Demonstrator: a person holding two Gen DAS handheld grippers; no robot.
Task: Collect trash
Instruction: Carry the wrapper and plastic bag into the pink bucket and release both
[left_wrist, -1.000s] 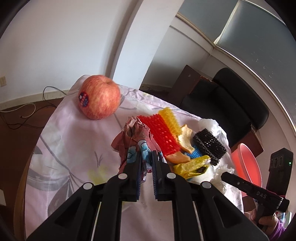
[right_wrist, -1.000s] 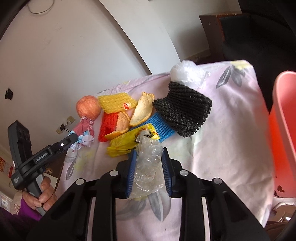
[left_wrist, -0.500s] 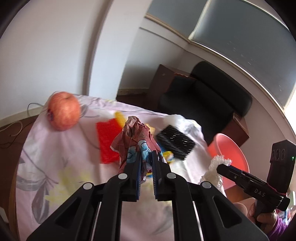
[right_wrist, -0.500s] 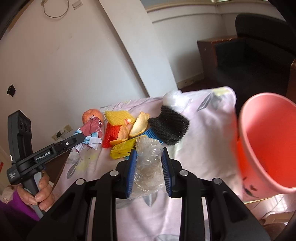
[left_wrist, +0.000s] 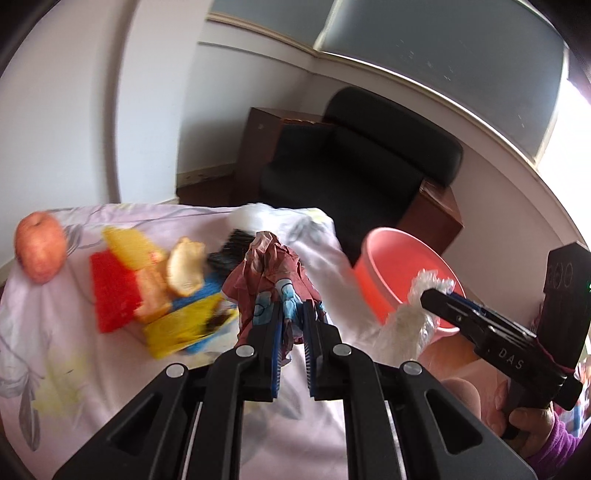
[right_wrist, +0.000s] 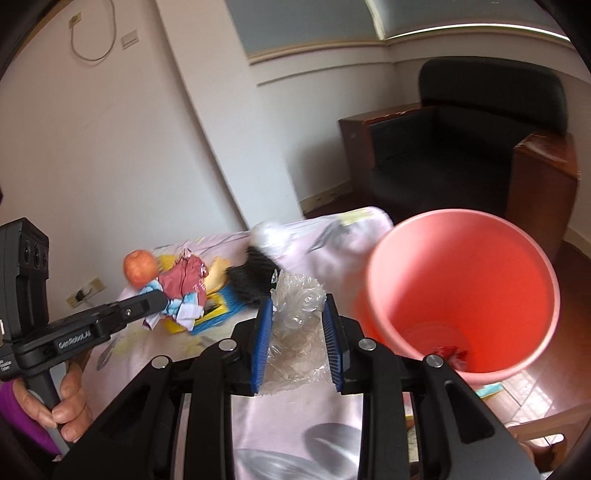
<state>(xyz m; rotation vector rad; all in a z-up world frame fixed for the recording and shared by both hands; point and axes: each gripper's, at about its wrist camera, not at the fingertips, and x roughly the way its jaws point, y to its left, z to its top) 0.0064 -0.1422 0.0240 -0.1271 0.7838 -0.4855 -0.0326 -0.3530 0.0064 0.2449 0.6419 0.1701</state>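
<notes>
My left gripper (left_wrist: 293, 314) is shut on a crumpled red-brown wrapper (left_wrist: 271, 275) and holds it above the table; the wrapper also shows in the right wrist view (right_wrist: 184, 282). My right gripper (right_wrist: 297, 314) is shut on a crumpled clear plastic wrap (right_wrist: 297, 306), just left of the pink bin (right_wrist: 461, 288). In the left wrist view the plastic wrap (left_wrist: 417, 314) hangs at the rim of the pink bin (left_wrist: 391, 273). Red foam net (left_wrist: 112, 291), yellow foam net (left_wrist: 129, 243), orange peel (left_wrist: 186, 267), yellow wrapper (left_wrist: 181, 328) and black foam net (right_wrist: 251, 280) lie on the table.
An apple (left_wrist: 40, 251) sits at the table's far left on the pale floral tablecloth (left_wrist: 55, 369). A white plastic wad (right_wrist: 271, 234) lies at the far edge. A black armchair (left_wrist: 369, 158) stands beyond the table. The bin holds a small red scrap (right_wrist: 452, 352).
Both grippers have lifted and swung right toward the pink bin, each still holding its trash. The bin now fills more of the right wrist view.
</notes>
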